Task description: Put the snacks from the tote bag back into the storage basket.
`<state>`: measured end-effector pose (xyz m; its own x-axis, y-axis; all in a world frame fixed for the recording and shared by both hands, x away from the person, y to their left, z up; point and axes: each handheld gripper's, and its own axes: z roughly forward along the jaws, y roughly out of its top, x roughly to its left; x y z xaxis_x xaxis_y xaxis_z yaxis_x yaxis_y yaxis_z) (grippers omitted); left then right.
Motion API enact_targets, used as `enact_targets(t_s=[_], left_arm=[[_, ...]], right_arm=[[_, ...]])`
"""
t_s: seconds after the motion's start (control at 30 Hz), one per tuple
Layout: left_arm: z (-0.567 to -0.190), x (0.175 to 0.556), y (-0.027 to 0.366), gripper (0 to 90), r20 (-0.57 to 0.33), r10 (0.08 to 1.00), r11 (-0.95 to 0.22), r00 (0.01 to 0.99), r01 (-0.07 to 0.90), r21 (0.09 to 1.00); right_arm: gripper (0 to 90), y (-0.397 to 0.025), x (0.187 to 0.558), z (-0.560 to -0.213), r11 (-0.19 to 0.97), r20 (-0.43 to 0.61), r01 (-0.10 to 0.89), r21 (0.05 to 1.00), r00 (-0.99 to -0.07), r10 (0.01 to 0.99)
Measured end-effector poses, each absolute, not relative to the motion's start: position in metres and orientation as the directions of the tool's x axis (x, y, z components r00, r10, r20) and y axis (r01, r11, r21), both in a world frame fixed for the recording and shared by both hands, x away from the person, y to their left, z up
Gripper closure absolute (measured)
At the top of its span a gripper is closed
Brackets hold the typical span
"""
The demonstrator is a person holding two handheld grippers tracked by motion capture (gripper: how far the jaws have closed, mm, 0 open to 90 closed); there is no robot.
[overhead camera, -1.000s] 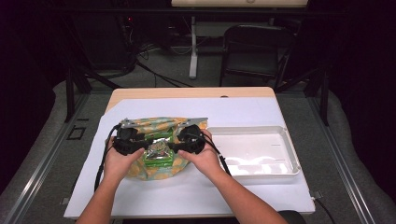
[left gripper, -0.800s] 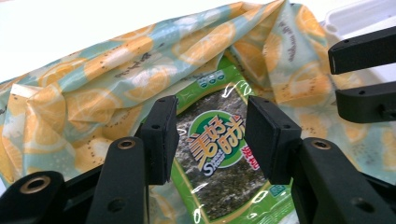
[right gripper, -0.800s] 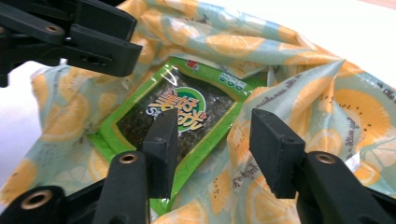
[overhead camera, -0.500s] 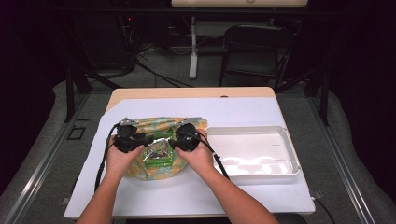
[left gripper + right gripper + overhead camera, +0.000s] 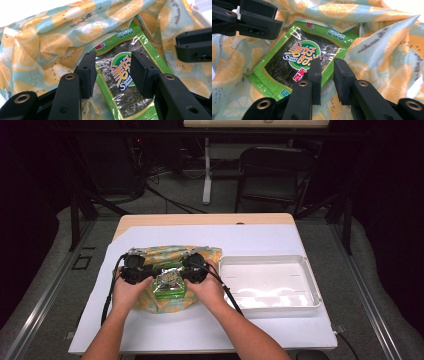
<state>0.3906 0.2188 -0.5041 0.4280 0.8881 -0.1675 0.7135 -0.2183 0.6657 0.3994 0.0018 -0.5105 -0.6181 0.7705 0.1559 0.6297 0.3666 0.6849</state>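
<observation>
On the bag (image 5: pixel 172 257), both grippers have closed in beside the packet (image 5: pixel 169 283).

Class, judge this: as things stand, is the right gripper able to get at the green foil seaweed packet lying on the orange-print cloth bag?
Probably yes. The right gripper hovers open at the green foil seaweed packet, whose near edge lies bare on the orange-print cloth bag; nothing covers it.

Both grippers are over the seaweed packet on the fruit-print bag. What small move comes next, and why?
Probably close the left gripper on the green seaweed packet. Its jaws stand open astride the packet's edge, with nothing gripped yet. The right gripper hovers open at the opposite edge, above the orange-print bag. Once pinched, the packet could go to the white tray alongside.
</observation>
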Motion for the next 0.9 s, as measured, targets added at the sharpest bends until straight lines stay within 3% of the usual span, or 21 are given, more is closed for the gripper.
enact_targets(t_s=[0.9], left_arm=[[-0.520,0.387,0.226,55.0,-0.205,0.889,-0.206,0.409,0.758,0.619]], right_arm=[[83.9,0.013,0.404,-0.531,0.420,0.123,0.664,0.618,-0.609,0.783]])
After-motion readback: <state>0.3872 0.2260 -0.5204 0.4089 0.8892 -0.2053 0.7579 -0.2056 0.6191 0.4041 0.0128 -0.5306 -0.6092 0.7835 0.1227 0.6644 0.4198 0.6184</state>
